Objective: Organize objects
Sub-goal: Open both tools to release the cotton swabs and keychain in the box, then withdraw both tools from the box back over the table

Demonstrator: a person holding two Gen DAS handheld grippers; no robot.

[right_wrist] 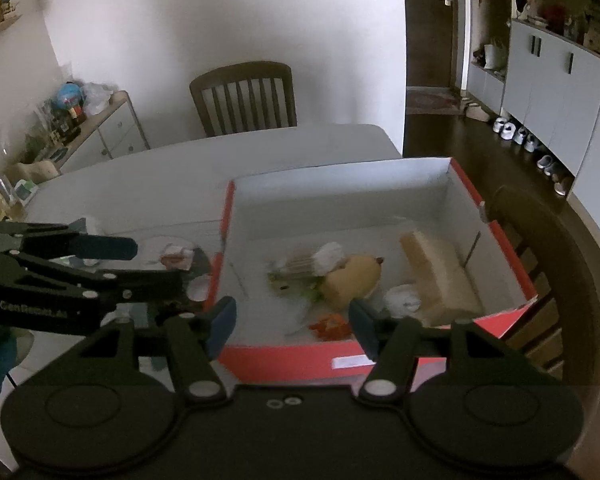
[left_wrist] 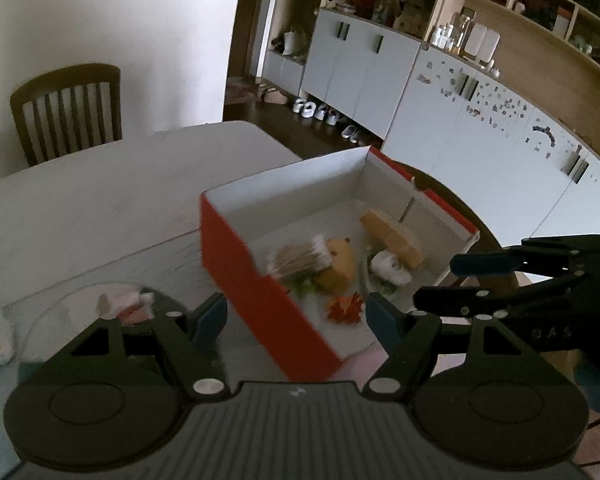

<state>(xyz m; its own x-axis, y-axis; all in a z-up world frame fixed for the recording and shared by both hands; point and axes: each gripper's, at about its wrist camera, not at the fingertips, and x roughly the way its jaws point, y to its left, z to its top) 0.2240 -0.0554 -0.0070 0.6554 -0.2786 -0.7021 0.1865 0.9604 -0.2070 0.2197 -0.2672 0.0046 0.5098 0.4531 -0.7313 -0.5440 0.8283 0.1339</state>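
1. Pale table (left_wrist: 100,192) fills the room's foreground, a slatted chair (right_wrist: 244,98) at 12 o'clock behind it.
2. Left gripper (left_wrist: 296,316) hangs spread wide and empty over the near wall of the red box (left_wrist: 256,280).
3. Right gripper (right_wrist: 292,322) is likewise agape, holding nothing, above the same box.
4. Inside, blurred: a tan block (right_wrist: 436,268) at 2 o'clock, a yellow plush toy (right_wrist: 352,280), and a small orange piece (right_wrist: 328,326); white bits are unclear.
5. At 9 o'clock, a clear dish (left_wrist: 60,312) holds an indistinct pink-and-white item.
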